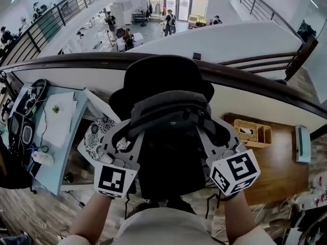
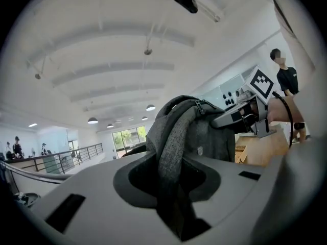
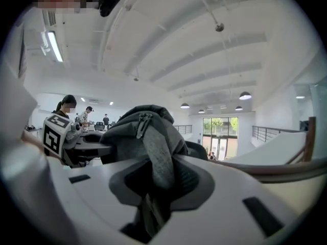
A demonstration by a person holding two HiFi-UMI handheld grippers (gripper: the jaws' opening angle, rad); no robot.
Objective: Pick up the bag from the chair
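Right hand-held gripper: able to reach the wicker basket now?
Probably not: the right hand-held gripper is shut on the bag strap and would have to drop it. Nothing else seems to block the wicker basket.

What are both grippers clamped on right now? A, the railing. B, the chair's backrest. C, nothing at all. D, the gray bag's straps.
D: each gripper view shows a gray strap of the bag pinched between the jaws of the left gripper and the right gripper.
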